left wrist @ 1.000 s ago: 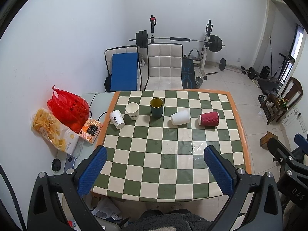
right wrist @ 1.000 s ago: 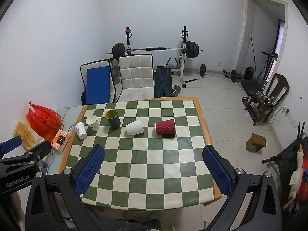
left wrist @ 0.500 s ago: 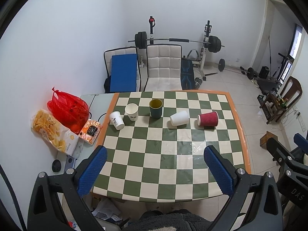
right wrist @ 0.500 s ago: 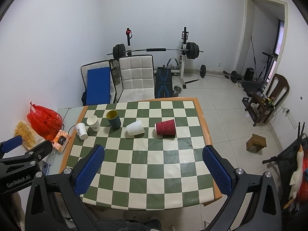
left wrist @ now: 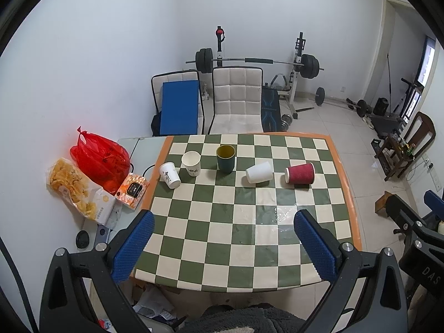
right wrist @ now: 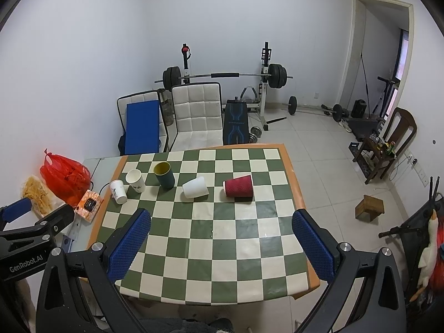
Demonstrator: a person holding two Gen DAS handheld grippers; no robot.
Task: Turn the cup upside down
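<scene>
Several cups stand in a row on the far half of the checkered table (left wrist: 249, 222). A red ribbed cup (left wrist: 300, 172) (right wrist: 239, 188) and a plain white cup (left wrist: 259, 172) (right wrist: 195, 187) lie on their sides. A dark green cup (left wrist: 226, 158) (right wrist: 164, 175) and a white paper cup (left wrist: 191, 163) (right wrist: 135, 180) stand upright. Another white printed cup (left wrist: 169, 175) (right wrist: 118, 191) leans at the left edge. My left gripper (left wrist: 223, 242) and right gripper (right wrist: 222, 241) are both open, empty, and held high above the table's near edge, far from the cups.
A red plastic bag (left wrist: 101, 156), a snack bag (left wrist: 75, 188) and an orange box (left wrist: 132, 190) lie on a side surface left of the table. Chairs (left wrist: 237, 100) and a barbell rack (left wrist: 255, 61) stand behind it. A wooden chair (left wrist: 405, 144) stands at the right.
Both views have shifted very slightly; the cups have not moved and both grippers stay open.
</scene>
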